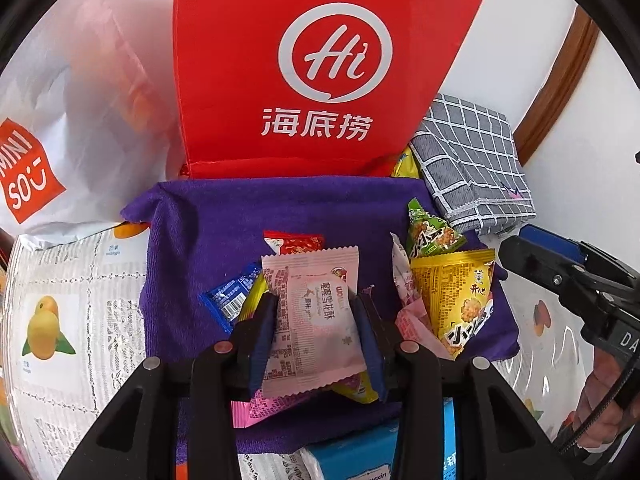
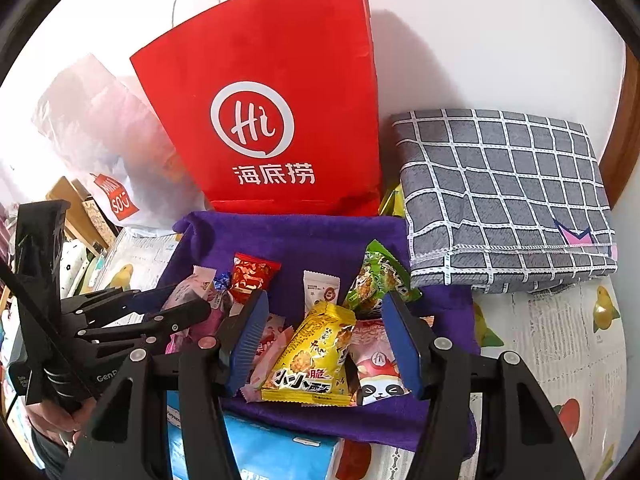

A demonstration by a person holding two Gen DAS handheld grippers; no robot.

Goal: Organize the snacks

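left tool (image 1: 316,316) clamps pink snack packet (image 1: 316,320), long axis 12–6 | red Haidilao bag (image 1: 320,72) at 12 | right tool (image 2: 324,344) stands open, empty, over yellow packet (image 2: 312,360)

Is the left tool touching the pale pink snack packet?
Touching. The left wrist view shows the left tool with both blue pads pressed against the sides of the pale pink snack packet, pinching it.

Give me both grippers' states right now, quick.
Left gripper: shut on the pink snack packet.
Right gripper: open, holding nothing; the yellow packet lies between its fingers, untouched.
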